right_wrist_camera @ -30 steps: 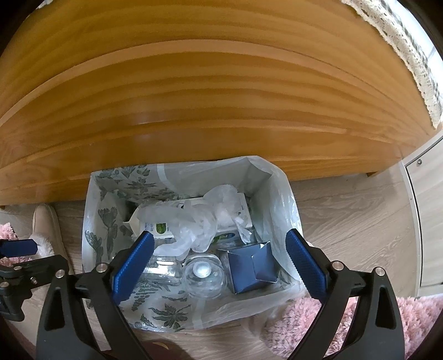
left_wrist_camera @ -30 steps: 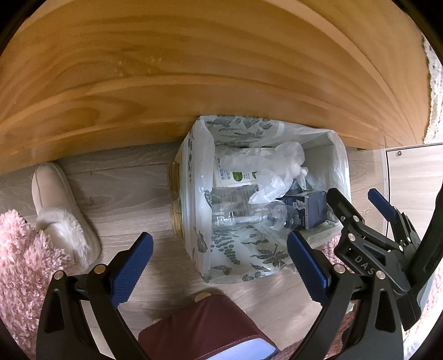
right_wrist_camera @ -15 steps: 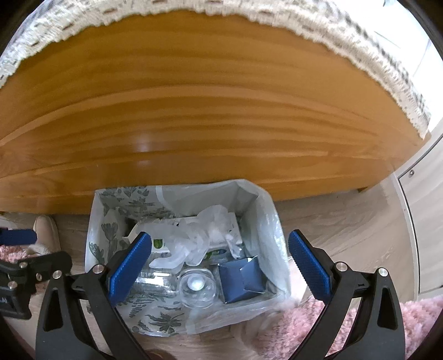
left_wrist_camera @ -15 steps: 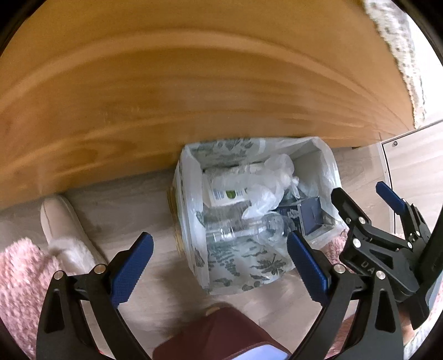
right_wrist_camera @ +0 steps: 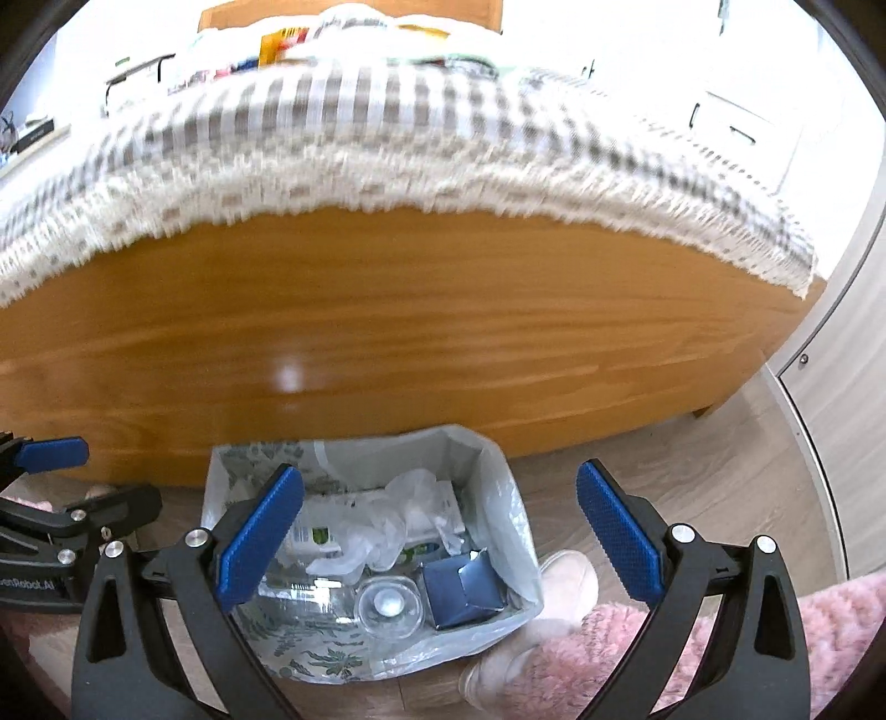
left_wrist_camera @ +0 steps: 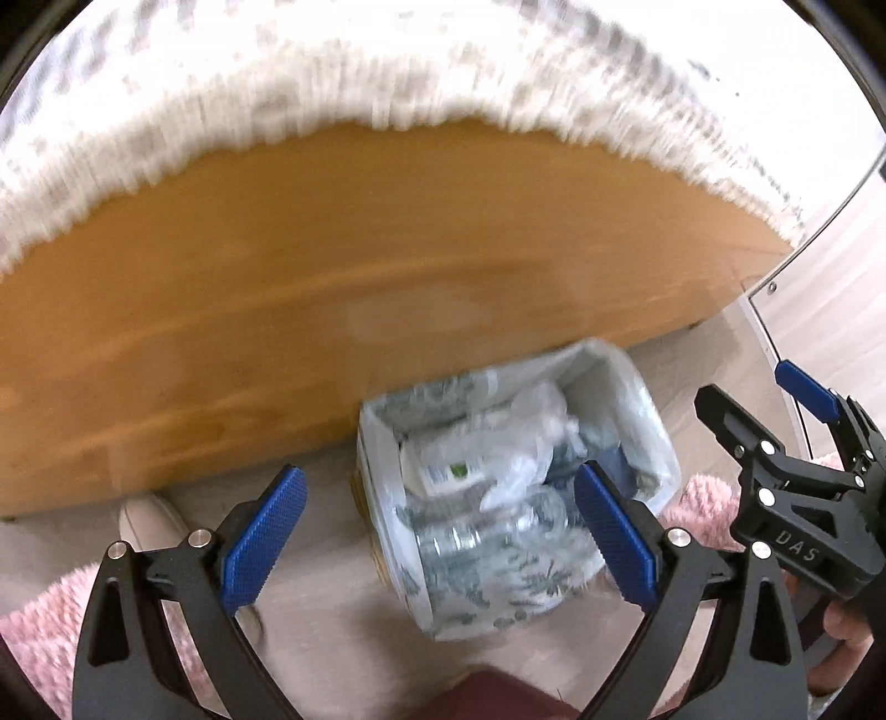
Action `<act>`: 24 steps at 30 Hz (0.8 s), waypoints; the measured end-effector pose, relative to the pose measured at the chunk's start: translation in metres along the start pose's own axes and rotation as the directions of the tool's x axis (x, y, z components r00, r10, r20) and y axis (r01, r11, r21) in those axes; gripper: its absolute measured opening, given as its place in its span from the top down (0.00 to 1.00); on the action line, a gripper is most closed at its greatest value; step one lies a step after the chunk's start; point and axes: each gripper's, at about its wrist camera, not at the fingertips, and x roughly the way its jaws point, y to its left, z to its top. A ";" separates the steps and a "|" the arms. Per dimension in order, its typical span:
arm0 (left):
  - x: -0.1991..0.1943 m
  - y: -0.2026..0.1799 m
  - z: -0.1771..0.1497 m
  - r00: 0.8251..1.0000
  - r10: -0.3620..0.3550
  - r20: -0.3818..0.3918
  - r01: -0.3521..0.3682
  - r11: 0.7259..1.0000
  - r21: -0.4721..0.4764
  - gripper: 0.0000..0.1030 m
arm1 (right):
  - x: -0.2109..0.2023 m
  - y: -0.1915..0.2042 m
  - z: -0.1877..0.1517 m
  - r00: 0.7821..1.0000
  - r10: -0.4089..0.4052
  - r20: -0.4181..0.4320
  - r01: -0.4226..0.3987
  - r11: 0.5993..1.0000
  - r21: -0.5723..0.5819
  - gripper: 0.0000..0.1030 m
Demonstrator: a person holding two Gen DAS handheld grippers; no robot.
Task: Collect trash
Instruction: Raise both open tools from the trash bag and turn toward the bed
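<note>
Below and just ahead of both tools, a bin lined with a leaf-print bag (right_wrist_camera: 310, 659) sits on the floor against a wooden furniture panel (right_wrist_camera: 415, 343). Left gripper (left_wrist_camera: 437, 531) is spread wide, nothing between its blue pads (left_wrist_camera: 264, 536). Right gripper (right_wrist_camera: 437, 531) is likewise wide apart and empty; it also shows at the far right edge of the left wrist view.

Trash is already in the bag: a clear plastic bottle (right_wrist_camera: 387, 603) lying cap toward the right camera, a dark blue carton (right_wrist_camera: 462, 587) beside it, crumpled clear plastic film (right_wrist_camera: 387, 515) on top, and a white pack with a green label (right_wrist_camera: 315, 537) toward the back.

Judgement: both tools are empty and well above the bin, so the step in hand is probably going for the next item up on the cloth-covered top. To do it well: keep the jaws spread on approach, clear the hanging cloth edge before reaching in, and do not snag the lace. Both views are motion-blurred, so item picks up top cannot be told yet.

Surface and room: pale wood-plank floor (right_wrist_camera: 692, 471), fluffy pink rug (right_wrist_camera: 830, 615) near the tools' base, a pale slipper (right_wrist_camera: 565, 576) right of the bin, and a checked, lace-edged cloth (right_wrist_camera: 443, 160) over the wooden panel. Blurred clutter (right_wrist_camera: 282, 47) lies far ahead on top. A pale cabinet door (right_wrist_camera: 847, 387) stands to the right.
</note>
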 end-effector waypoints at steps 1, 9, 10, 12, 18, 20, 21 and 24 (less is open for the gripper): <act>-0.005 -0.001 0.002 1.000 -0.001 0.022 0.001 1.000 0.007 0.09 | -0.004 -0.002 0.002 1.000 0.000 0.010 0.000 1.000 0.004 0.08; -0.045 -0.009 0.012 0.981 -0.038 0.188 0.030 0.999 0.046 0.09 | -0.041 -0.017 0.018 0.992 0.000 0.125 -0.003 1.000 0.030 0.08; -0.051 -0.010 0.013 0.976 -0.041 0.213 0.031 0.998 0.049 0.09 | -0.046 -0.019 0.021 0.990 -0.002 0.140 -0.003 0.999 0.032 0.08; -0.064 -0.010 0.017 0.962 -0.045 0.270 0.031 0.998 0.058 0.07 | -0.054 -0.021 0.025 0.987 -0.007 0.162 0.001 0.999 0.035 0.08; -0.090 -0.007 0.029 0.925 -0.043 0.377 0.022 0.998 0.058 0.07 | -0.068 -0.031 0.041 0.974 -0.014 0.227 -0.001 0.998 0.064 0.08; -0.096 -0.004 0.031 0.913 -0.036 0.407 0.017 0.999 0.050 0.07 | -0.070 -0.035 0.046 0.969 -0.016 0.245 -0.002 0.997 0.072 0.08; -0.101 -0.003 0.034 0.905 -0.034 0.425 0.016 0.999 0.044 0.07 | -0.071 -0.036 0.047 0.967 -0.016 0.254 -0.003 0.997 0.075 0.08; -0.112 0.003 0.041 0.881 -0.021 0.473 0.007 1.000 0.030 0.08 | -0.072 -0.040 0.054 0.959 -0.025 0.281 0.003 0.997 0.078 0.08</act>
